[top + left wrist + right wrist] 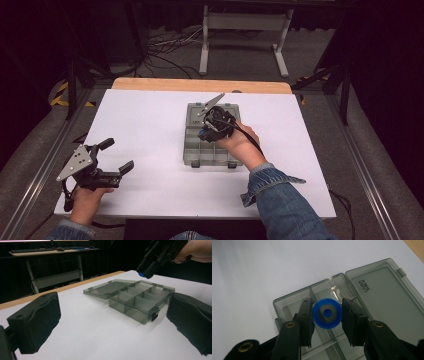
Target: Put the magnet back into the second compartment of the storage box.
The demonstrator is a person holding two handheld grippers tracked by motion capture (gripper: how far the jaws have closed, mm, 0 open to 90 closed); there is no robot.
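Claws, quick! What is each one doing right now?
Left claw: open, holding nothing.
Right claw: closed on a round blue plastic ring above the open grey plastic compartment box.

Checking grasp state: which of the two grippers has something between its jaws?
The right gripper, held over the open grey compartment box, is shut on a blue ring-shaped spool. The left gripper rests open, apart at the table's left.

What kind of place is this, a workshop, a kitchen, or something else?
Probably a lab or recording studio rather than a home: a white work table boxed in by a dark metal frame, loose cables on grey carpet, and a desk with a keyboard behind it.
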